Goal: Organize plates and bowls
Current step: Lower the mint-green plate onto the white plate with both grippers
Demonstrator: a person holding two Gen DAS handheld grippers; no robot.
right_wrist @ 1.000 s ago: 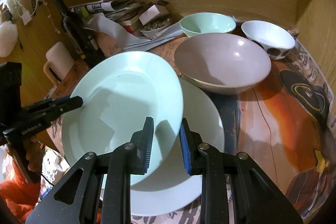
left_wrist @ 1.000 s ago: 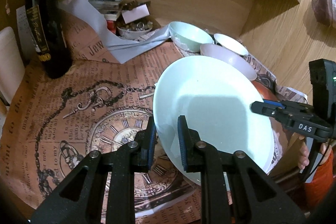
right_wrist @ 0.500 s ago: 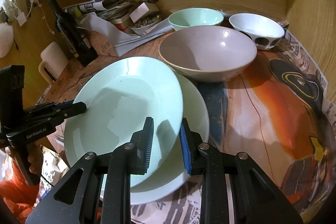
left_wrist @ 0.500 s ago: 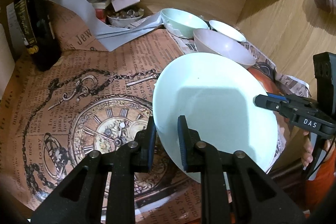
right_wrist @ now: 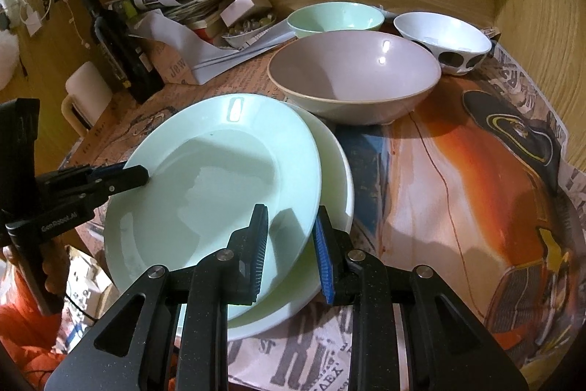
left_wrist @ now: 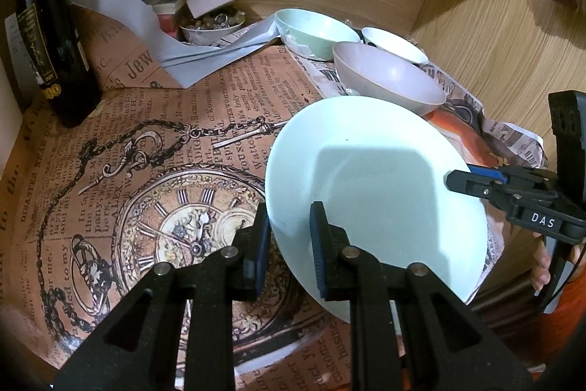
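Note:
A pale green plate [left_wrist: 373,178] [right_wrist: 219,178] is held tilted between both grippers, just above a larger white plate [right_wrist: 335,171] lying on the table. My left gripper [left_wrist: 289,244] [right_wrist: 135,174] is shut on its left rim. My right gripper [right_wrist: 291,244] [left_wrist: 472,182] is shut on the opposite rim. Behind the plates stand a wide pinkish-grey bowl [right_wrist: 355,76] [left_wrist: 388,79], a mint bowl [right_wrist: 335,17] [left_wrist: 315,32] and a white bowl with dark spots [right_wrist: 443,35] [left_wrist: 395,46].
A dark wine bottle [left_wrist: 47,35] [right_wrist: 117,50] stands at the back left beside a white mug [right_wrist: 84,94]. Loose papers [left_wrist: 146,10] and a small dish of trinkets [left_wrist: 212,24] fill the back. Wooden walls [right_wrist: 531,6] close the back and right. Printed newspaper [left_wrist: 146,141] covers the table.
Both grippers keep their hold on the green plate. It now covers slightly more of the white plate beneath; otherwise the scene is much the same.

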